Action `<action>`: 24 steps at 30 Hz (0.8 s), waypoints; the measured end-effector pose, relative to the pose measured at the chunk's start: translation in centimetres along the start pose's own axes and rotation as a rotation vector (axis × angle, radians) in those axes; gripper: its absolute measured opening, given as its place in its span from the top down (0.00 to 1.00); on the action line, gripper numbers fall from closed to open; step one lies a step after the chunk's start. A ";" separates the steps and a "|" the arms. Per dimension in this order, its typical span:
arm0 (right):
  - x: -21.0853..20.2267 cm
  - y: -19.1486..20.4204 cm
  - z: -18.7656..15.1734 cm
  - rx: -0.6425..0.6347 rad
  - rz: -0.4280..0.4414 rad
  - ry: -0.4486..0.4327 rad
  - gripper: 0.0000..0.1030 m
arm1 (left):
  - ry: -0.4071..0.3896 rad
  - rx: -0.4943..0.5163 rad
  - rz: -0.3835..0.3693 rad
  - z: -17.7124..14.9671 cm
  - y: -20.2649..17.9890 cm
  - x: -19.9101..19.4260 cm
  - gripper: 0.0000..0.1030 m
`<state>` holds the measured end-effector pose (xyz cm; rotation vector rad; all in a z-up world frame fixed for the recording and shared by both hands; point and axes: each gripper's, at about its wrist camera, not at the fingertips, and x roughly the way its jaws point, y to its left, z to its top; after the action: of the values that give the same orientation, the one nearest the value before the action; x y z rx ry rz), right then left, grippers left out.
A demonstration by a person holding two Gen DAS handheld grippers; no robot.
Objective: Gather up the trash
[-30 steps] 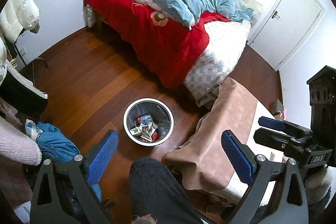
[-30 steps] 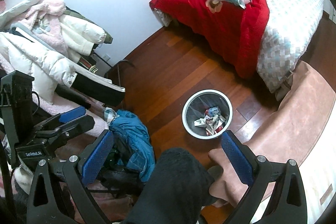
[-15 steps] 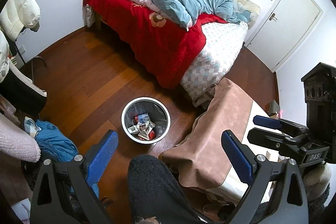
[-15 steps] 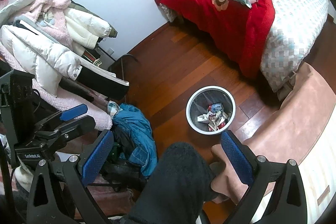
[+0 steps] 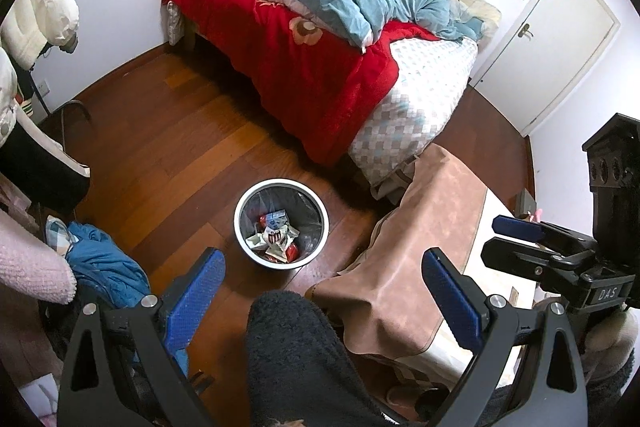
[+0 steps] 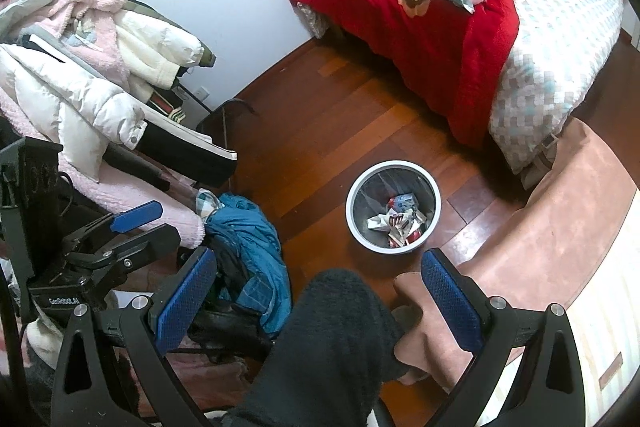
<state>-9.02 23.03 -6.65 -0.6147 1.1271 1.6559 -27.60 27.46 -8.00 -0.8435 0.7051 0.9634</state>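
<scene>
A round white-rimmed waste bin [image 5: 281, 223] stands on the wooden floor and holds crumpled wrappers and cartons [image 5: 276, 237]. It also shows in the right wrist view [image 6: 393, 211]. My left gripper [image 5: 322, 291] is open and empty, held high above the floor near the bin. My right gripper [image 6: 318, 289] is open and empty too. The right gripper also shows at the right of the left wrist view [image 5: 520, 235], and the left gripper at the left of the right wrist view [image 6: 136, 223]. A dark fleece-covered leg [image 5: 304, 359] fills the bottom between the fingers.
A bed with a red blanket [image 5: 304, 67] and a blue quilt stands at the back. A table under a brown cloth [image 5: 416, 251] is on the right. Blue clothes [image 6: 248, 239] lie on the floor, coats [image 6: 92, 79] pile up left. A white door [image 5: 560, 39] is far right.
Both views have shifted slightly, with the bin sliding a little leftward in the left wrist view. Both grippers stay open and empty.
</scene>
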 end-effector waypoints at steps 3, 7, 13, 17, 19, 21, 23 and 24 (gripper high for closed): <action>0.2 -0.2 -0.1 0.003 -0.003 0.007 0.00 | 0.002 -0.003 0.000 -0.1 0.0 0.1 0.00; 0.3 -0.3 -0.2 0.003 -0.003 0.010 0.00 | 0.004 -0.008 0.002 -0.1 0.1 0.2 0.00; 0.3 -0.3 -0.2 -0.001 -0.003 0.013 0.00 | 0.006 -0.013 0.008 -0.2 0.0 0.3 0.00; 0.4 -0.2 -0.2 -0.005 -0.002 0.015 0.00 | 0.005 -0.013 0.007 -0.2 0.1 0.4 0.00; 0.4 -0.2 -0.2 -0.008 -0.002 0.015 0.00 | 0.005 -0.014 0.009 -0.4 0.0 0.5 0.00; 0.4 -0.1 -0.3 -0.007 -0.001 0.016 0.00 | 0.005 -0.018 0.011 -0.4 0.0 0.5 0.00; 0.4 -0.1 -0.2 -0.008 -0.005 0.015 0.00 | 0.007 -0.017 0.009 -0.5 -0.1 0.5 0.00; 0.5 -0.1 -0.2 -0.008 -0.005 0.015 0.00 | 0.007 -0.017 0.010 -0.5 0.0 0.5 0.00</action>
<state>-9.09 23.06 -7.20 -0.6357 1.1292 1.6543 -27.43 27.24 -8.66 -0.8594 0.7082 0.9772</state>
